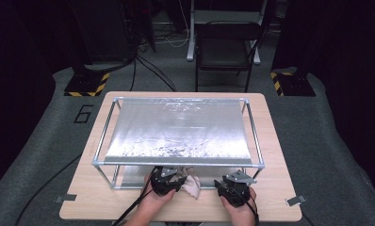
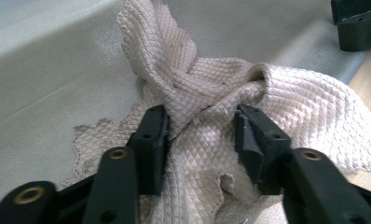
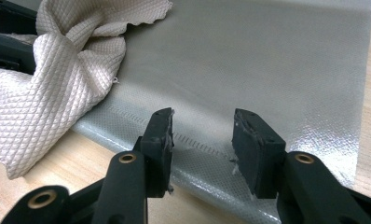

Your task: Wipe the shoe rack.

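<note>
At the near edge of the wooden table [image 1: 270, 141], at about 7 o'clock from the metal frame [image 1: 178, 162] with its silver sheet [image 1: 176, 129], the left gripper [image 1: 166, 181] is on the crumpled white waffle-weave cloth [image 1: 190, 184]. In the left gripper view its jaws straddle a twisted fold of the cloth [image 2: 211, 88]; the left pad touches the fabric, the right one sits just beside it, so I judge the bite is not yet firm: jaws part-closed around the fold rather than clamped. The cloth lies half on the silver mat [image 2: 44, 84] and half on the bare wood, bunched, with one tail rising toward 12 o'clock.

Further right, the right gripper [image 1: 232, 188] rests at about 5 o'clock from the frame, well apart from the cloth. In the right gripper view its jaws stand released, half spread, with nothing between them, over the edge of the silver mat [image 3: 277, 70]; the cloth [image 3: 48, 79] lies off at 10 o'clock.

The step in hand looks like taking hold of the cloth. Next, the left jaws likely need to pinch the fold fully, and the right gripper may have to swing toward a free corner
</note>
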